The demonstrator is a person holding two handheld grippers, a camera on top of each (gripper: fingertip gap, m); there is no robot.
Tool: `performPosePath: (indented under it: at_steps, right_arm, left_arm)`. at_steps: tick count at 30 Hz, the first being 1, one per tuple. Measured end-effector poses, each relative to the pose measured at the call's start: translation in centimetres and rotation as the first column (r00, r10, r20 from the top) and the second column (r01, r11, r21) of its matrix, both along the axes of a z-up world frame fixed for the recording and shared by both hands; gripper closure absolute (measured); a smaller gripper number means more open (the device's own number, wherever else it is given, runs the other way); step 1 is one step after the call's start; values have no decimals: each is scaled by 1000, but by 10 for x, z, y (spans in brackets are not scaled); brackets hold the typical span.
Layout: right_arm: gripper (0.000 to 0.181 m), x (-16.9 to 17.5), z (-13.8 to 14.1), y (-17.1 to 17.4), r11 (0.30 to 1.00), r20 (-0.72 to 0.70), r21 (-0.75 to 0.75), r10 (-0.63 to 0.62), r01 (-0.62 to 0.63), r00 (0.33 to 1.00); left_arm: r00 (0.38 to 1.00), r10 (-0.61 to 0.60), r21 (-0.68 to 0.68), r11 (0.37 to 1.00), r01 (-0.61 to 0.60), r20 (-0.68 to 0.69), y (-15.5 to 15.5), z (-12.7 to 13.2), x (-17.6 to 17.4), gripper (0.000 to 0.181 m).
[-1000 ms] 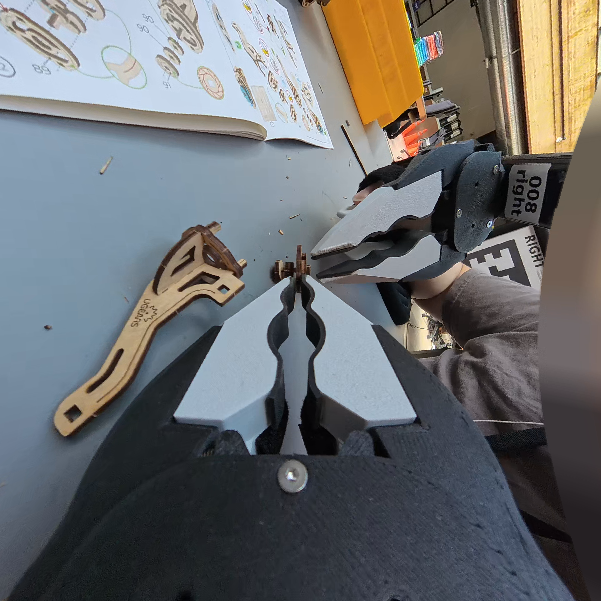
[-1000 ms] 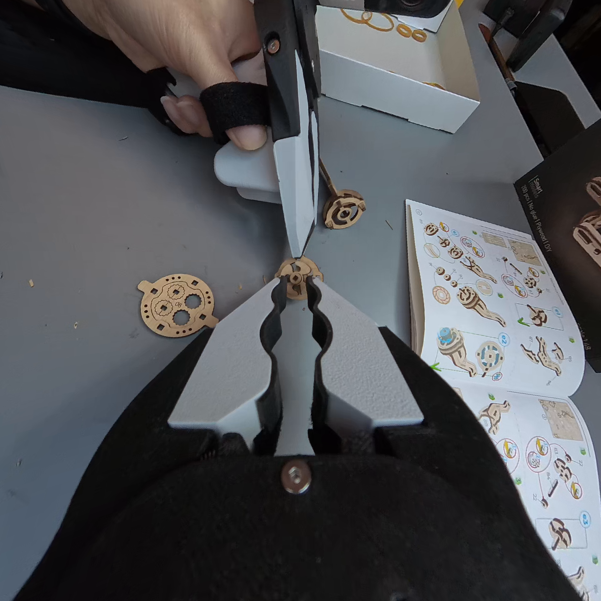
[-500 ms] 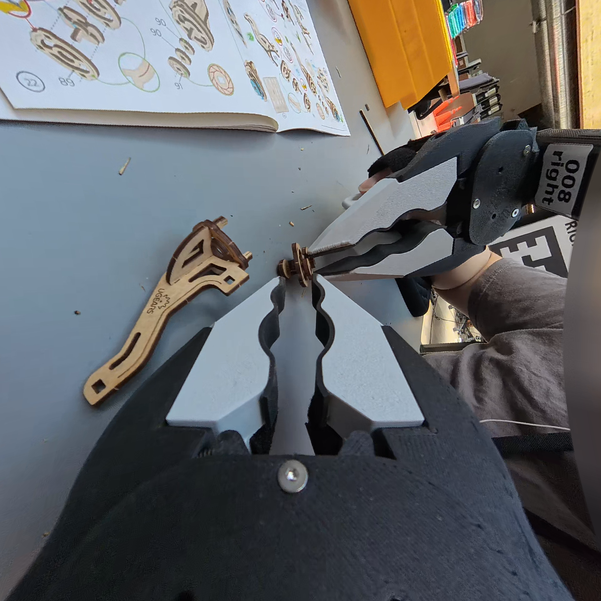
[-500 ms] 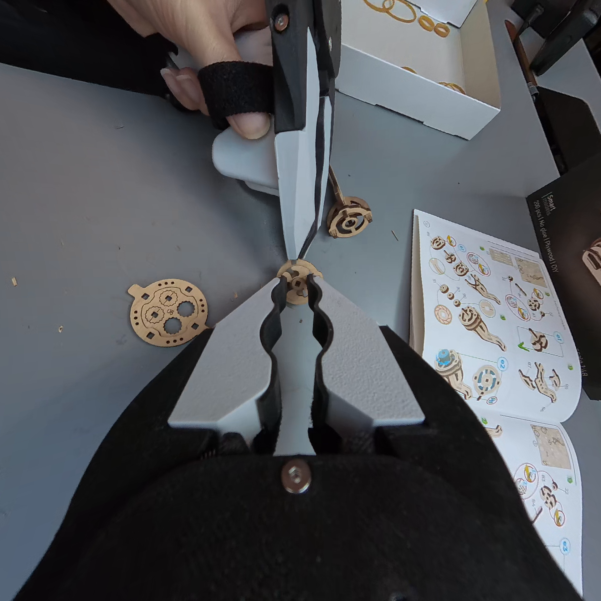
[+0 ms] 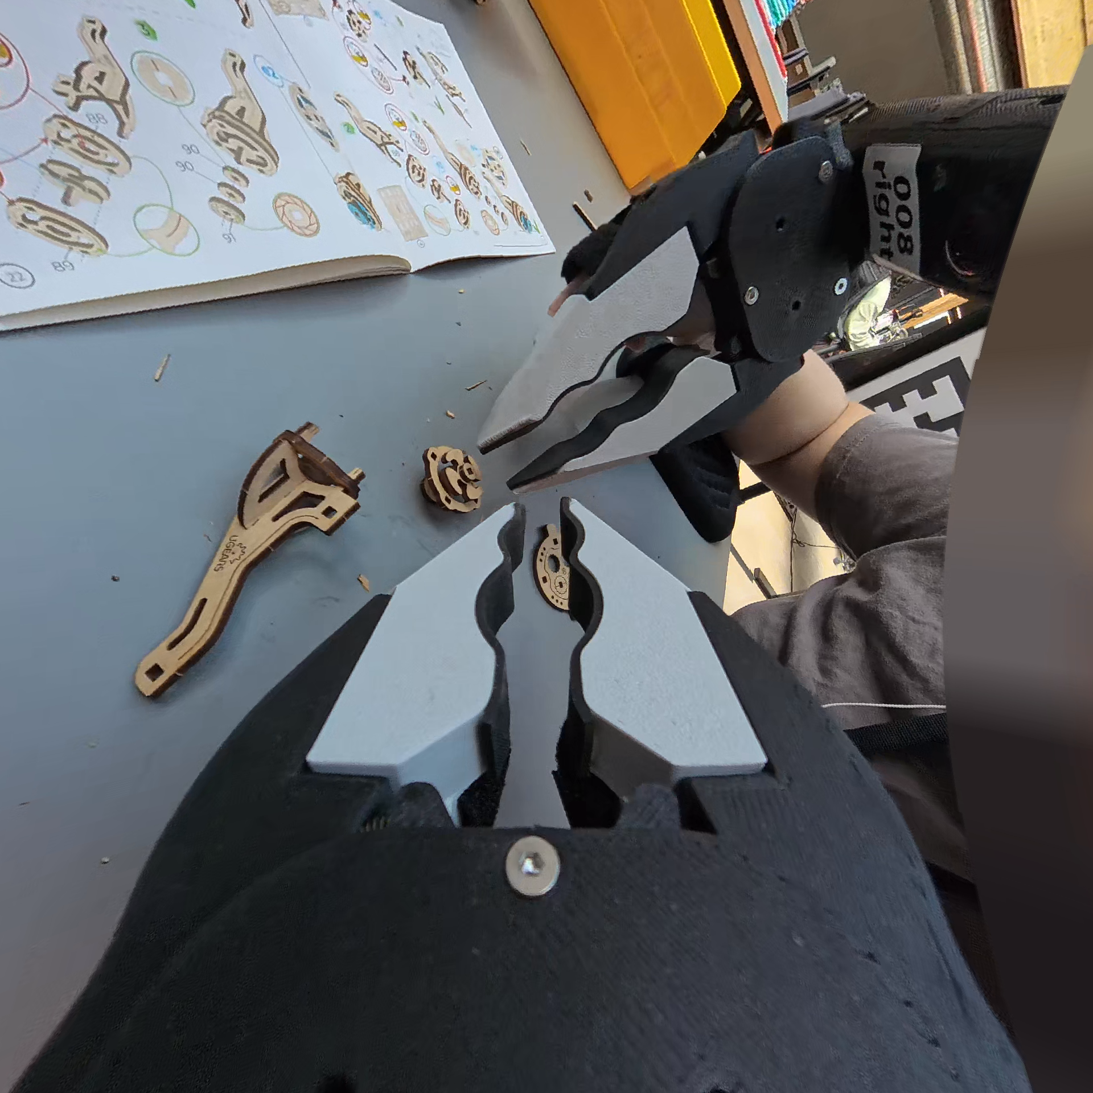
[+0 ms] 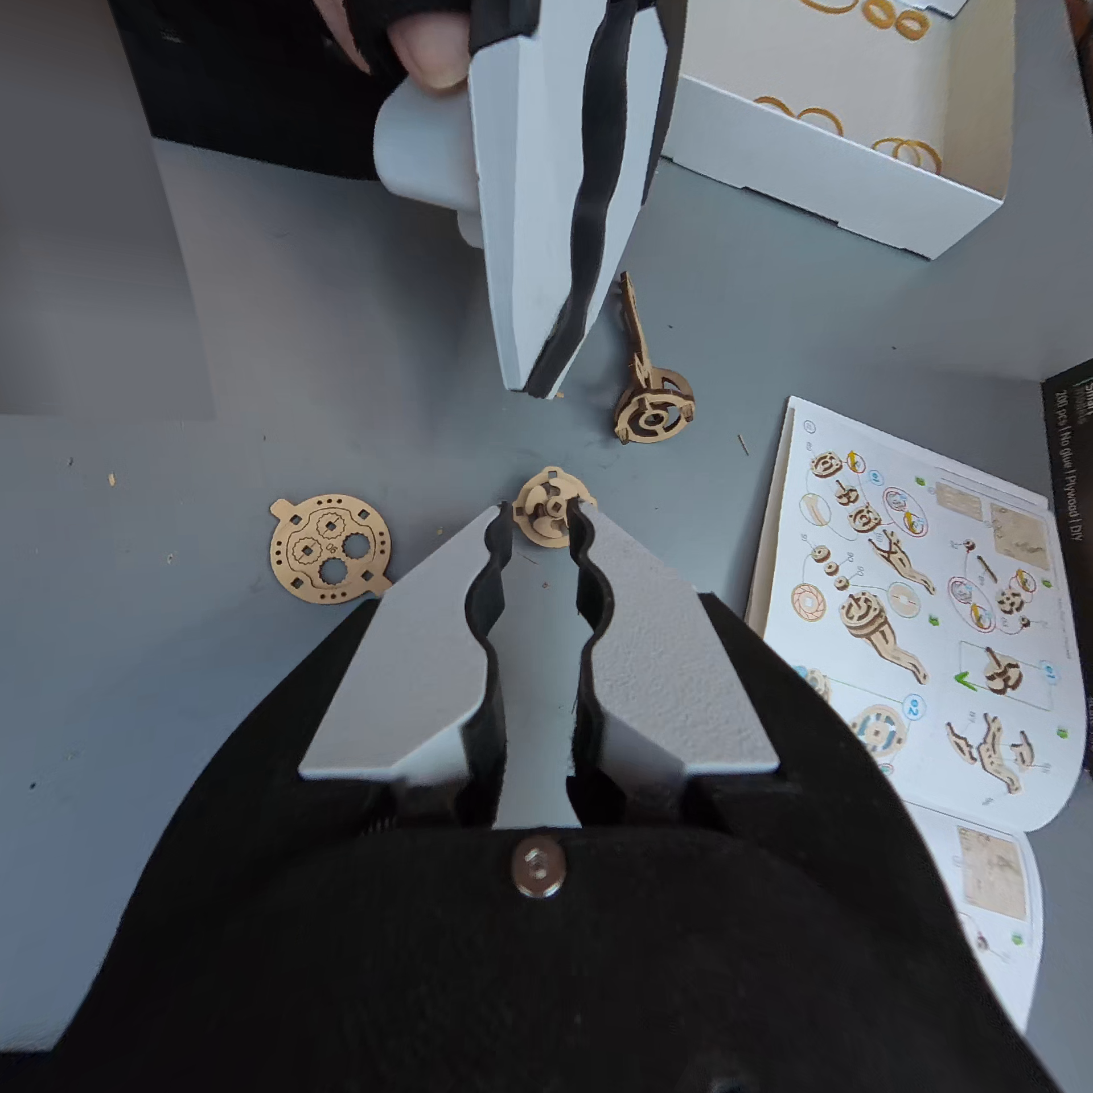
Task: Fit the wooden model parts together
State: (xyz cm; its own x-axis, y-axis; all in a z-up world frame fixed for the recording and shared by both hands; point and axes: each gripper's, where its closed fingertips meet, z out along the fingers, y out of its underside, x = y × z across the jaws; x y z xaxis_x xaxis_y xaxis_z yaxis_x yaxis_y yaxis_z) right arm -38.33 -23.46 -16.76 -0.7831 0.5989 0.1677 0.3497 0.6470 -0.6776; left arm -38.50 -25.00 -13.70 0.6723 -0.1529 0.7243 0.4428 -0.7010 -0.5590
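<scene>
1. Closest in the left wrist view: left gripper [image 5: 541, 514], fingers only a narrow slit apart, gripping nothing. Just grey table [image 5: 89, 443] showing through the slit, plus the edge of a flat perforated disc [image 5: 553, 571] lying on it.
2. Same deal in the right wrist view: right gripper [image 6: 539, 511] parted a bit wider, also empty.
3. Small round wooden hub [image 6: 550, 511] sitting right at the right gripper's tips, at 12 o'clock. Looks nearly pinched from here, but in the left wrist view the hub [image 5: 452, 479] rests on the table just off the tips of the right gripper [image 5: 497, 467], not touching.
4. Perforated disc [image 6: 328, 550] flat on the table at 9 o'clock from the hub, apart from it.
5. Wooden lever arm with a ring end [image 6: 647, 408] at 1 o'clock from the hub, close by. In the left wrist view [image 5: 248, 544], at 9 o'clock from the hub.
6. Left gripper [image 6: 535, 390] coming down from 12 o'clock, tips near the hub but clear of it.
7. Open instruction booklet [image 6: 917, 591] out at 3 o'clock, black kit box [image 6: 1070, 461] beyond its edge.
8. Farthest back: white cardboard box [image 6: 828, 148] at 1 o'clock with some rubber bands inside; in the left wrist view, the booklet [image 5: 236, 148] at 11 o'clock and a yellow bin [image 5: 639, 77] at 1 o'clock.
</scene>
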Motion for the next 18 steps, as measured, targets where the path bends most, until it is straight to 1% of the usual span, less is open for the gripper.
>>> performPosePath:
  at_steps: [2,5,7,9,11,15,18]
  right_arm:
    - [165,-5,2,4,997,23,73,33,-34,999]
    - [165,-8,7,-2,989,97,110,85,-95,992]
    - [165,-5,2,-1,979,175,164,91,-121,980]
    - [164,-4,-3,0,965,206,217,102,-147,973]
    - [159,-1,-7,-2,958,245,234,107,-166,964]
    - [157,-4,-7,-2,946,251,280,90,-161,964]
    - [157,-5,-7,-2,948,253,278,82,-153,964]
  left_arm:
    - [1000,-1,30,1000,1,-8,-2,8,-2,173]
    - [1000,7,57,998,-5,-26,-9,16,-4,173]
    - [999,4,70,998,-1,-46,-16,16,-5,173]
    - [999,-3,83,997,7,-47,-20,16,-3,173]
    - [999,-11,88,996,14,-36,-23,14,0,174]
    - [999,-17,100,995,21,-43,-26,15,1,174]
    - [998,0,115,993,8,-69,-28,16,-4,174]
